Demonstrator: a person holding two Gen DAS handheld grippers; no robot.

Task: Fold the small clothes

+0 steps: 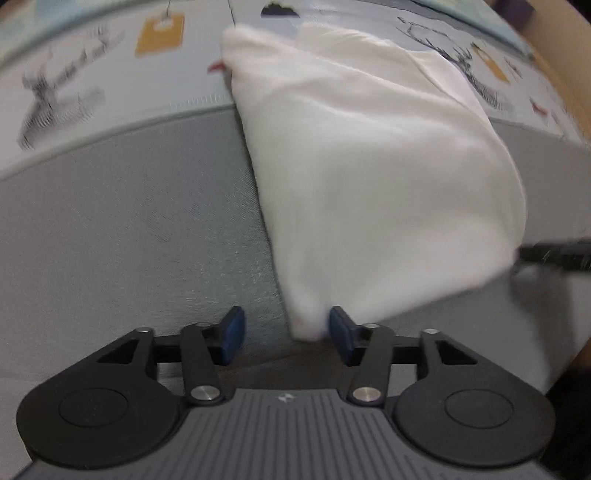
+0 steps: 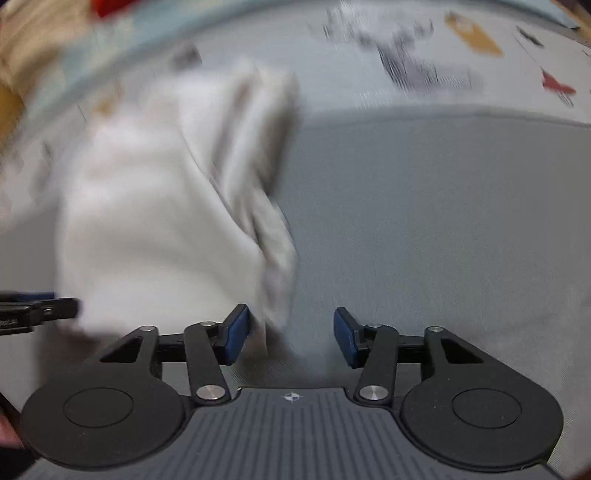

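A white folded garment (image 1: 369, 166) lies on a grey cloth surface (image 1: 129, 240). Its near left corner hangs between the blue pads of my left gripper (image 1: 287, 336), close to the right-hand pad (image 1: 341, 334). The jaws stand apart and do not press on it. In the blurred right wrist view the same garment (image 2: 147, 221) shows stacked layers along its right edge. Its near right corner sits by the left-hand pad (image 2: 238, 332) of my right gripper (image 2: 291, 336), which is open. Each gripper's tip shows at the edge of the other's view: the right (image 1: 554, 254) and the left (image 2: 37, 308).
Beyond the grey cloth lies a pale sheet printed with deer sketches (image 1: 55, 96) and orange tags (image 1: 159, 35). A wooden edge (image 1: 569, 74) runs along the far right. Bare grey cloth (image 2: 443, 221) spreads to the right of the garment.
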